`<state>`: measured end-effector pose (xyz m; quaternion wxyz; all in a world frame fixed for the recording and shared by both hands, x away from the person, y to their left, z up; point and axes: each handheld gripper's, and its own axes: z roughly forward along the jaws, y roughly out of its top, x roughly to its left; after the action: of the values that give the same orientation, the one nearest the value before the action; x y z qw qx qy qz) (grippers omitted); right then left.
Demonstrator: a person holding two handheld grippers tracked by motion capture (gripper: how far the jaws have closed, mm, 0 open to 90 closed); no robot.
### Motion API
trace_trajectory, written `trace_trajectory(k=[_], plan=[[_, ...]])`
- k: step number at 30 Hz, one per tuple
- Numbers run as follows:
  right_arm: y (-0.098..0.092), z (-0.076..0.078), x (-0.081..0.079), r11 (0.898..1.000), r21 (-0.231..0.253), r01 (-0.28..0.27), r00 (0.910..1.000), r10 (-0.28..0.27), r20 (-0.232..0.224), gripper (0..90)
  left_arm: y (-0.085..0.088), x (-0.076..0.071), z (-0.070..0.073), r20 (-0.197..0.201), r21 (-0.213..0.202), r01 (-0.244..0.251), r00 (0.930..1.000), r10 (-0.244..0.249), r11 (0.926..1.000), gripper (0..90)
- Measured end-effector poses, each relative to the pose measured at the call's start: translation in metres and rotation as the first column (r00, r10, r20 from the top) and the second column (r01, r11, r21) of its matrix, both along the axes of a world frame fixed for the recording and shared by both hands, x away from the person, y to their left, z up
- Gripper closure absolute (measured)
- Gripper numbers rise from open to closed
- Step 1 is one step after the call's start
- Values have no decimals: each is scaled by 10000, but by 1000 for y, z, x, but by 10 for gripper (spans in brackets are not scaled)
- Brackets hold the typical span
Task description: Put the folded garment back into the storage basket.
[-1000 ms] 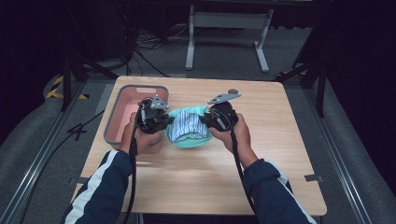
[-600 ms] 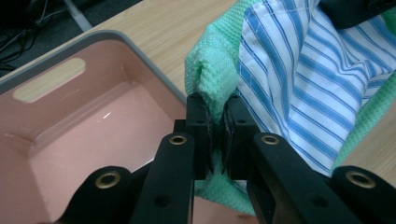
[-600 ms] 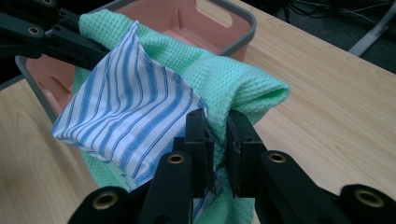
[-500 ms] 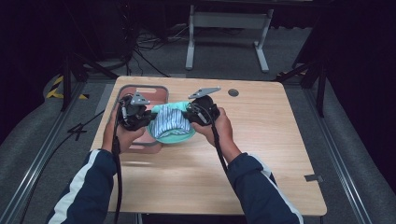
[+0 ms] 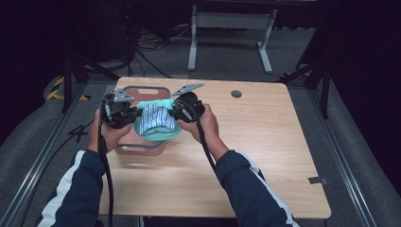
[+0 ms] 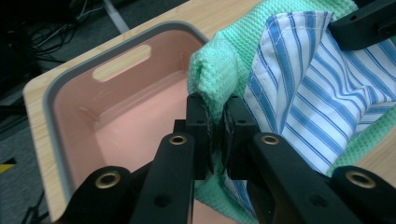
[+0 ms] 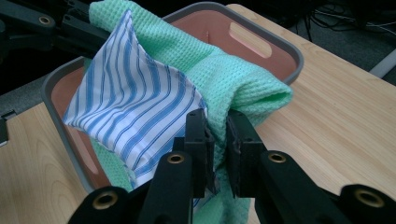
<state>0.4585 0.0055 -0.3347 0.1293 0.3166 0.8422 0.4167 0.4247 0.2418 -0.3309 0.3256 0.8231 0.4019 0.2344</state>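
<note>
Item under handling: a green waffle-weave cloth (image 5: 157,132) bundled with a blue-and-white striped cloth (image 5: 155,117). The striped piece lies on top, folded to a point, with the green wrapped beneath and around it.

Left tool (image 6: 215,122): jaws closed tight on the bundle's edge, green fabric pinched between the pads. Right tool (image 7: 217,135): jaws likewise clamped on the opposite edge, gripping a green fold with striped fabric alongside.

Location: the bundle hangs between the two tools, above the near right part of the pink bin (image 5: 142,149), which sits at the left rear of the bench (image 5: 265,156).

Change from the earlier views: a second ago the bundle was held over the bench just right of the bin; both hands have carried it leftward, over the bin. Both grips unchanged.
</note>
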Motion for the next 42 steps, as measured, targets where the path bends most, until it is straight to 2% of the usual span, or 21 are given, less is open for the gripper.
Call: trace_trajectory(k=[2,5,8,12,15,17,21,24,32,36,42], plan=[[4,-1,1,10000,14,-46,10000,46,-45,800,3,1,-1,100,2,-56,9999,56,10000,828],[17,-2,2,9999,43,-165,9999,166,-48,800,12,0,-2,-4,-16,-236,9997,236,9997,829],[26,-3,3,9997,74,-252,9997,252,-48,800,19,0,-3,54,196,-329,9994,328,9993,829],[40,-3,6,9995,148,-284,9995,286,-126,800,30,-2,-2,138,68,-538,9985,537,9985,829],[48,-4,6,9993,157,-343,9993,344,-111,800,36,-1,-3,134,190,-702,9975,700,9973,829],[55,-6,7,9986,300,-441,9986,449,-273,799,40,-1,-4,97,214,-808,9967,806,9965,829],[66,-9,9,9987,205,-463,9986,469,-259,799,48,-1,-5,183,90,-907,9957,905,9958,829],[72,-13,11,9991,60,-425,9987,426,-275,799,52,2,-7,135,217,-942,9955,939,9953,829],[81,-26,18,9996,-53,-288,9987,286,-411,797,55,10,-14,77,394,-1085,9941,1083,9933,829],[83,-33,21,9995,-197,-259,9988,251,-409,793,55,13,-24,23,385,-1199,9928,1199,9920,829],[84,-45,24,9991,-383,-176,9976,150,-677,785,52,20,-37,-114,338,-1327,9910,1332,9906,825]])
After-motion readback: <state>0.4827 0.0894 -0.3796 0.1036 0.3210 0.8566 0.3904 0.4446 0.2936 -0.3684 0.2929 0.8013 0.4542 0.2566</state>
